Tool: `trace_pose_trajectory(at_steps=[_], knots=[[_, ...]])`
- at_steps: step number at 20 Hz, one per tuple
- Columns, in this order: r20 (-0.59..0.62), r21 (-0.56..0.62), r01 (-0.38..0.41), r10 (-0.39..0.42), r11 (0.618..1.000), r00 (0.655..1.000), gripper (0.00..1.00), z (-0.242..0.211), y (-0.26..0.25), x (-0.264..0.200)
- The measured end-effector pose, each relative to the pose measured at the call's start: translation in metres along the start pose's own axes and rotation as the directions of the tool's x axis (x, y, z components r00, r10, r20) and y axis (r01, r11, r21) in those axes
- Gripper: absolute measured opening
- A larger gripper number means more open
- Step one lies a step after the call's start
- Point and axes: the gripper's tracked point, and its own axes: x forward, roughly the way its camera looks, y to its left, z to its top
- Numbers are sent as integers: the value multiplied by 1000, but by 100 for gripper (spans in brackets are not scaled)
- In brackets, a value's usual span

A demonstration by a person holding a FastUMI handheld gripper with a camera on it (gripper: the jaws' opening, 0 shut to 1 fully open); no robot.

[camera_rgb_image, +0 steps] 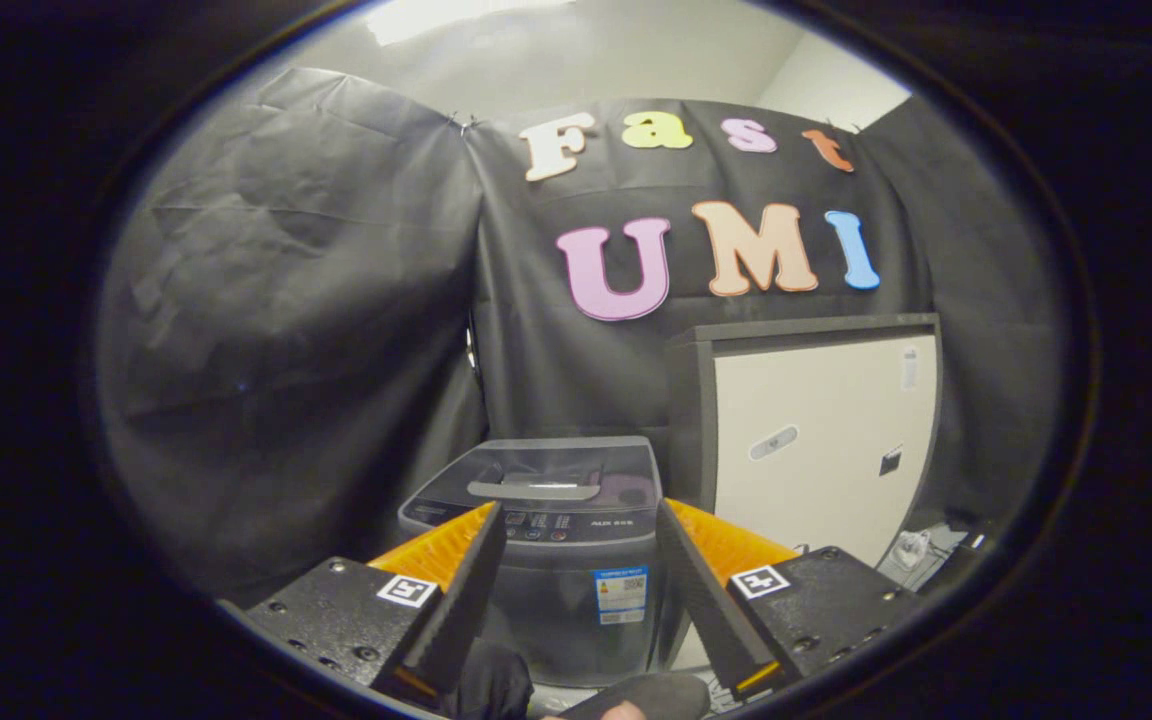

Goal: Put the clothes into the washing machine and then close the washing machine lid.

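Observation:
A small dark grey top-loading washing machine [576, 590] stands on the floor just ahead of my fingers. Its dark glass lid [556, 470] lies flat and shut, with a grey handle [534, 490] near its front edge. My gripper [581, 510] is open, its two black pads spread wide and framing the machine's control panel, with nothing held between them. Low down between the finger bases sits a dark, soft-looking lump [491, 685]; I cannot tell whether it is cloth.
A white cabinet [821, 450] in a dark frame stands right beside the machine on its right. Some small white items [911, 548] lie on the floor by the cabinet's foot. Black cloth walls close in behind and to the left.

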Motion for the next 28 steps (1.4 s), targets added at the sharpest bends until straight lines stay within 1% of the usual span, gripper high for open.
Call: trace_pose_trajectory(at_steps=[3,5,7,10,11,15,20,24,28], knots=[[1,1,24,-24,1000,1000,91,-16,-14,-11],[-28,22,15,-14,1000,1000,92,-26,-11,-12],[-19,22,9,-8,1000,1000,94,-25,-8,-10],[-25,-40,31,-32,999,999,94,-28,-15,-12],[-23,-42,32,-33,999,999,94,-30,-13,-12],[-15,10,11,-10,1000,1000,94,-30,0,-12],[5,-68,31,-30,997,1000,94,-24,-4,-14],[-3,-83,30,-31,996,1000,94,-30,-4,-13],[-4,-66,24,-24,998,1000,94,-31,-3,-15]])
